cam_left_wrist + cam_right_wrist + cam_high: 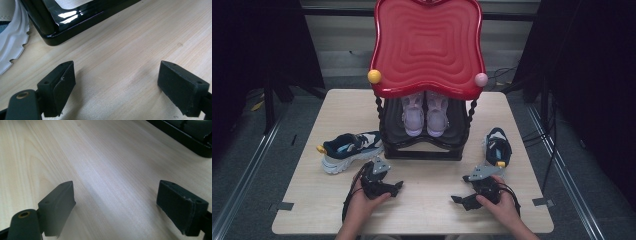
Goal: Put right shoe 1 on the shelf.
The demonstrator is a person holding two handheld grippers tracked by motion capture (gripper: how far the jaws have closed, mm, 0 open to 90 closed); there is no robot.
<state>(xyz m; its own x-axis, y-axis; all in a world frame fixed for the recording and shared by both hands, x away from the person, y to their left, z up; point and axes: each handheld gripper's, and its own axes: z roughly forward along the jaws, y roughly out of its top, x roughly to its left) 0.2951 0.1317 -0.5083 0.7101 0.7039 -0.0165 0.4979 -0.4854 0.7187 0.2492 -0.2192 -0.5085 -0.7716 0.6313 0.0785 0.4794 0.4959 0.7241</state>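
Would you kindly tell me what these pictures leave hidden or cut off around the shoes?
- Pink shoe pair: heels hidden under the red wavy tray top, high view.
- Navy-and-white sneaker: only its white sole shows, cut by the left edge, left gripper view.
- Dark blue sneaker: too small for detail, high view.

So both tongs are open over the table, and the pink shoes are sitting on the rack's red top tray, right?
Not quite. The pink shoes sit on the rack's black lower shelf, under the red top tray, as the high view shows. Both the left tongs and right tongs are open.

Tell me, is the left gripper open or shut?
Open. In the left gripper view, the left gripper has its two black jaws far apart, with bare table between them and nothing held.
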